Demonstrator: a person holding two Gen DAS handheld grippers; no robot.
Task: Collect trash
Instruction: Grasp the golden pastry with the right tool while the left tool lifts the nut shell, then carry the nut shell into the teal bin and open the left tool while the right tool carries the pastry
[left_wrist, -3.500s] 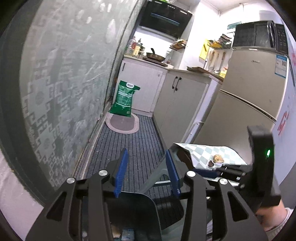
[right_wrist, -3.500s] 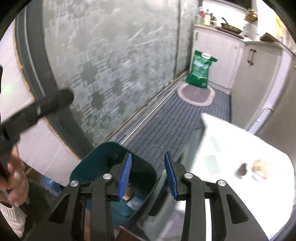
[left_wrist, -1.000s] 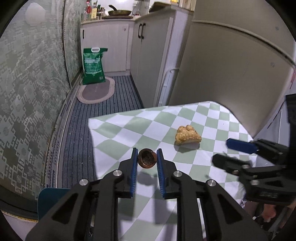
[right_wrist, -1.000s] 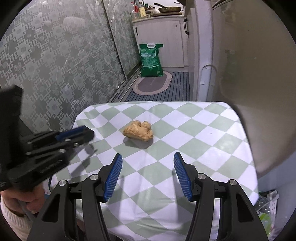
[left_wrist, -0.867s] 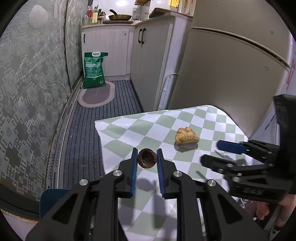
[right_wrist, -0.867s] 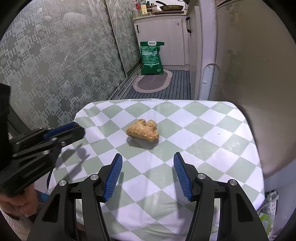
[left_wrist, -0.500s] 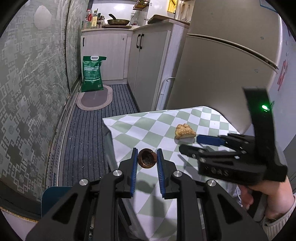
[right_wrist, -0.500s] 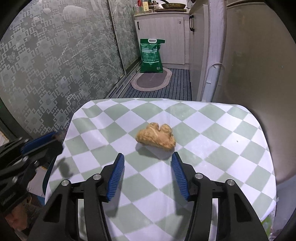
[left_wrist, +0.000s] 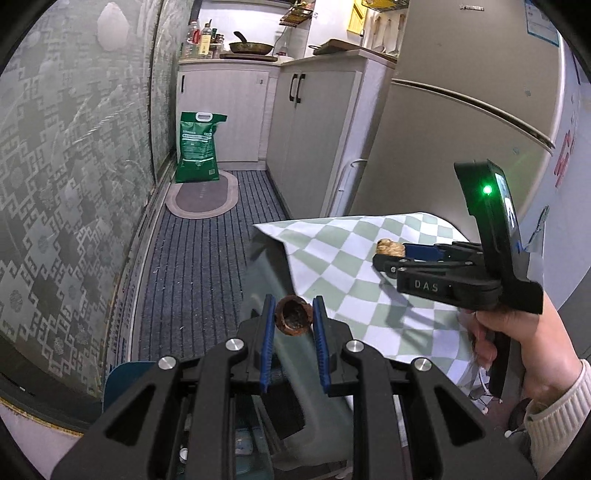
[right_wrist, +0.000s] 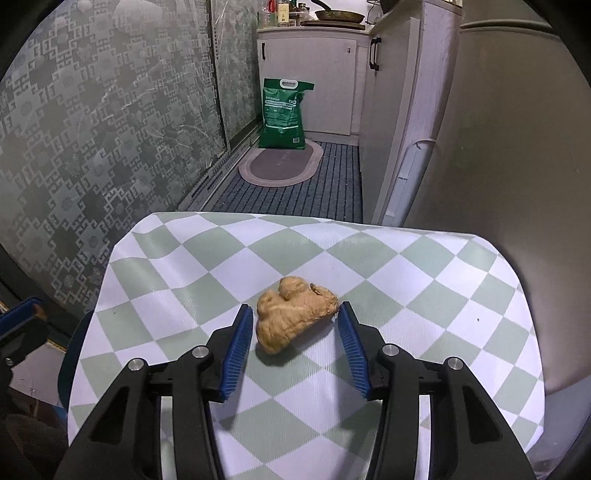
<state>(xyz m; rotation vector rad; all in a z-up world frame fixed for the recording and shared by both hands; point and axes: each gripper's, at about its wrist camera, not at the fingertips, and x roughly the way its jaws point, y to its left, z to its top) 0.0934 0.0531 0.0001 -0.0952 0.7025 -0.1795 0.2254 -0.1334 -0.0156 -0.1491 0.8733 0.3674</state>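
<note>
Presently, items listed near to far, w/ risks first.

1. Left gripper (left_wrist: 293, 323): risk, as I judge it, is the walnut shell half (left_wrist: 293, 316) slipping out. It is round, hard, caught only by its sides, and hangs past the table edge over the floor; a jolt en route to the bin would drop it. Jaws narrow, pads pressed on both sides of the shell.

2. Bin (left_wrist: 123, 380): teal rim shows below and left of the left jaws, partly hidden by the gripper body. Missing it is the second risk, since only an edge is visible.

3. Right gripper (right_wrist: 291, 334): jaws closing, mid-width. The ginger-like lump (right_wrist: 295, 314) sits between the blue pads; the right pad looks just at its tip, the left just beside it, no firm squeeze evident. Risk: lump is knobbly and lopsided, so pads may bite unevenly and pivot or skid it across the checked tablecloth (right_wrist: 424, 280).

4. Beyond both jaws: striped floor mat, oval rug (right_wrist: 282, 164), green sack (right_wrist: 282, 112) vs. white cabinets. Not task items.
</note>
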